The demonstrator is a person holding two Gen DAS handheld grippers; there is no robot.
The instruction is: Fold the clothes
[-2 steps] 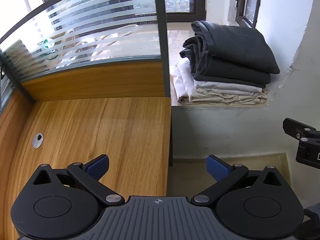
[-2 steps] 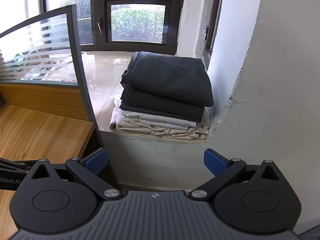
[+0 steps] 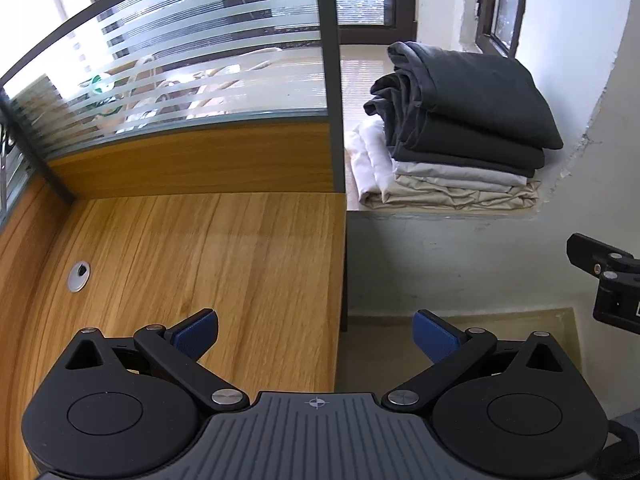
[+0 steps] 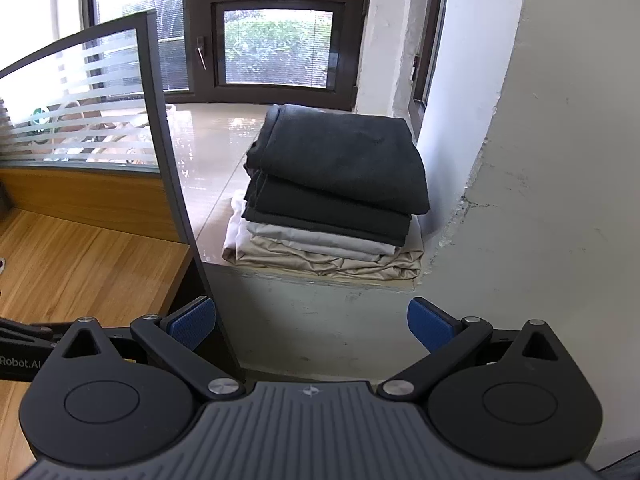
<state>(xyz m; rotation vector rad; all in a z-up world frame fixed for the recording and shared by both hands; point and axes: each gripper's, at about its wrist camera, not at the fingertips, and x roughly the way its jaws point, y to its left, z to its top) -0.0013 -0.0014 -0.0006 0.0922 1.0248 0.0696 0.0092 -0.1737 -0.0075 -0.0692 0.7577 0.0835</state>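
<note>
Jaws wide and empty on left gripper [image 3: 315, 334] and right gripper [image 4: 312, 326], "Robot.AI" lettering, folded clothes [image 4: 336, 192] stacked.

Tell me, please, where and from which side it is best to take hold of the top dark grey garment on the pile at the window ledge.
Probably the near right corner of the top dark grey garment, approached from the front. That edge overhangs the pile and faces the open right gripper; the left side is a rounded fold, harder to pinch.

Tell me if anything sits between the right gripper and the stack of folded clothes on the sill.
Nothing visible does. The right gripper is open and empty, facing the stack of folded clothes across open air; the glass partition stands off to the side.
</note>
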